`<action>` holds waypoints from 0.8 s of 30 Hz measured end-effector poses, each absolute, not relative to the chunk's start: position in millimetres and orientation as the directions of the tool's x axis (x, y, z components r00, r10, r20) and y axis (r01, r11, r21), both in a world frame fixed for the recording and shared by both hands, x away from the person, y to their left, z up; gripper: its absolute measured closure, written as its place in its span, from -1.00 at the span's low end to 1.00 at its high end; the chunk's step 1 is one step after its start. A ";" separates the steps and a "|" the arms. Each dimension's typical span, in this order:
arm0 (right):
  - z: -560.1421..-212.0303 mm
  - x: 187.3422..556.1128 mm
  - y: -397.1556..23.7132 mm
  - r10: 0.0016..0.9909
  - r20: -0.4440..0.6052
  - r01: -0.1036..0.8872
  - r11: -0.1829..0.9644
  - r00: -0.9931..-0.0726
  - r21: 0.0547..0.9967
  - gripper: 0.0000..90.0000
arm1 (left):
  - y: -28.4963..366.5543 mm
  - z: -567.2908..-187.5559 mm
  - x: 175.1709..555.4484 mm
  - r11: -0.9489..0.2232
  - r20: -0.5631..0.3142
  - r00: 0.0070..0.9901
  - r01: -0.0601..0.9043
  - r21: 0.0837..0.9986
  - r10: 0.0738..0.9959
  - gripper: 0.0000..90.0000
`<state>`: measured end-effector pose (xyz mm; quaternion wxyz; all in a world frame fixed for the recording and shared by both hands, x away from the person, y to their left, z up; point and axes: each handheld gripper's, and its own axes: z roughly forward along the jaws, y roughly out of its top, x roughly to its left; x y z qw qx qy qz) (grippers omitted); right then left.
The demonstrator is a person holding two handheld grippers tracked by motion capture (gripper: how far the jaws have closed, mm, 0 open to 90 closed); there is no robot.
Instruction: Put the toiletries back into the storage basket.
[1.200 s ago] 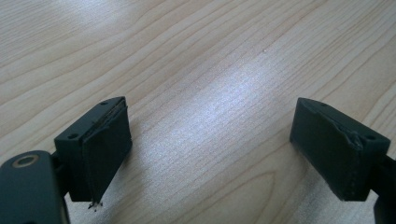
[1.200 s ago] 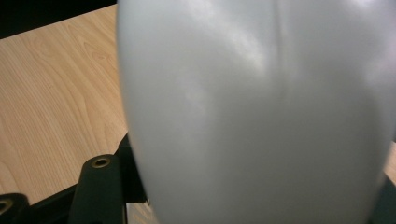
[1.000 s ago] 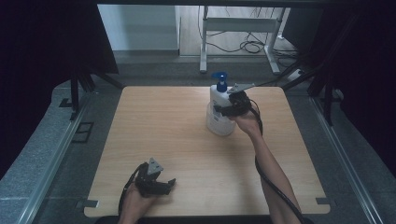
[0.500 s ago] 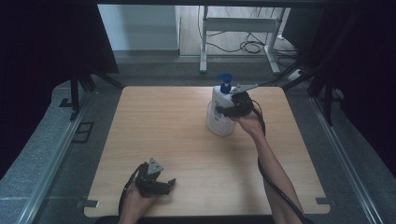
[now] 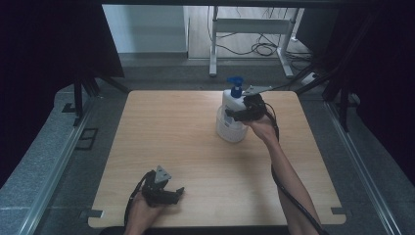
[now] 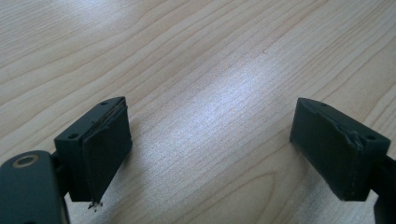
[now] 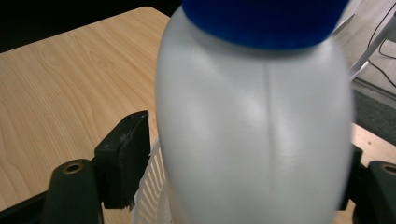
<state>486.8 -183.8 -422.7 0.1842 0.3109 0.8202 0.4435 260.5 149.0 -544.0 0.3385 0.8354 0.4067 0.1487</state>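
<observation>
A white pump bottle with a blue pump head stands upright on the wooden table, at the far right of centre. My right gripper is at its side, open, with one jaw on each side of the bottle's body. In the right gripper view the bottle is very close; a thin gap shows beside the left jaw and the right jaw is mostly hidden behind the bottle. My left gripper rests open near the table's front left edge, with bare wood between its jaws.
Dark curtains close off both sides. Beyond the far edge stand a metal frame and loose cables on the floor. Metal rails run along the table's left and right sides.
My right gripper has moved in a little closer around the bottle's body. The bottle and the left gripper have stayed where they were.
</observation>
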 end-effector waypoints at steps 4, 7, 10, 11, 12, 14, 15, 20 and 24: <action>-418.2 484.5 -184.4 0.674 -0.033 0.343 0.417 -0.738 0.842 -0.50 | 148.9 -544.0 260.5 -0.440 -0.026 0.625 0.579 0.687 0.780 -0.74; -416.1 483.5 -185.6 0.674 -0.037 0.341 0.419 -0.738 0.842 -0.53 | 148.8 -544.0 260.5 -0.439 -0.027 0.624 0.579 0.687 0.781 -0.74; -414.1 482.4 -186.2 0.676 -0.035 0.340 0.415 -0.736 0.844 -0.58 | 148.8 -544.0 260.6 -0.440 -0.026 0.624 0.579 0.686 0.781 -0.74; -413.0 481.8 -186.4 0.675 -0.036 0.339 0.415 -0.737 0.844 -0.59 | 148.7 -544.0 260.6 -0.439 -0.027 0.624 0.579 0.687 0.781 -0.74; -412.4 481.5 -186.4 0.675 -0.039 0.337 0.416 -0.737 0.845 -0.60 | 148.7 -543.9 260.6 -0.440 -0.026 0.624 0.579 0.686 0.781 -0.74; -410.4 480.1 -186.6 0.673 -0.042 0.335 0.420 -0.739 0.844 -0.62 | 148.7 -544.0 260.6 -0.439 -0.027 0.624 0.579 0.687 0.781 -0.74; -409.6 479.6 -186.6 0.672 -0.045 0.333 0.422 -0.739 0.843 -0.63 | 148.6 -544.0 260.6 -0.439 -0.027 0.624 0.580 0.687 0.781 -0.74; -404.5 476.5 -187.3 0.668 -0.049 0.325 0.424 -0.743 0.846 -0.67 | 148.5 -544.0 260.8 -0.439 -0.027 0.623 0.579 0.687 0.781 -0.74; -400.3 474.1 -189.7 0.668 -0.043 0.326 0.417 -0.743 0.848 -0.69 | 148.4 -544.0 260.8 -0.438 -0.027 0.623 0.580 0.687 0.782 -0.74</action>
